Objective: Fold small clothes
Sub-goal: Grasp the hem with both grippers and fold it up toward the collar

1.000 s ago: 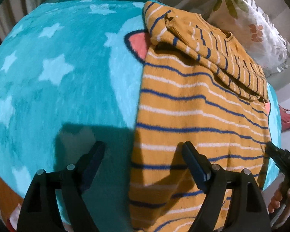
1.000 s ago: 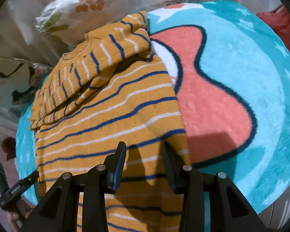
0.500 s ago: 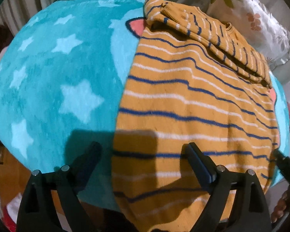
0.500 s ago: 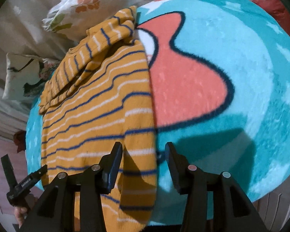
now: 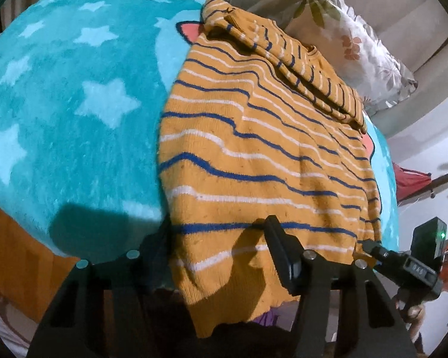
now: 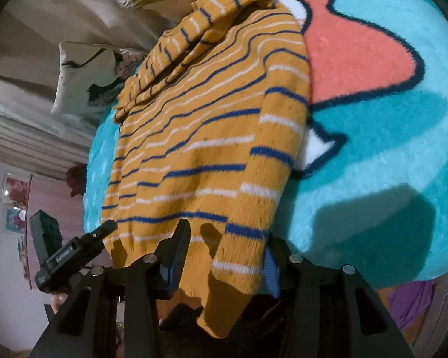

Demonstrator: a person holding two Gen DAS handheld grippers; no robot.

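Left wrist view: the left gripper is spread wide around the hem corner of the striped mustard sweater, which lies on a teal star blanket — hem overhanging the edge.

Right wrist view: the right gripper straddles the sweater's other hem corner, fingers apart — a floral pillow behind.

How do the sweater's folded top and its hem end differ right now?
The folded top of the sweater lies doubled on the blanket, with narrow stripes; the hem end hangs off the edge, single-layer, with wide stripes, between the left hand-held gripper's fingers. Both are mustard with blue and white stripes.
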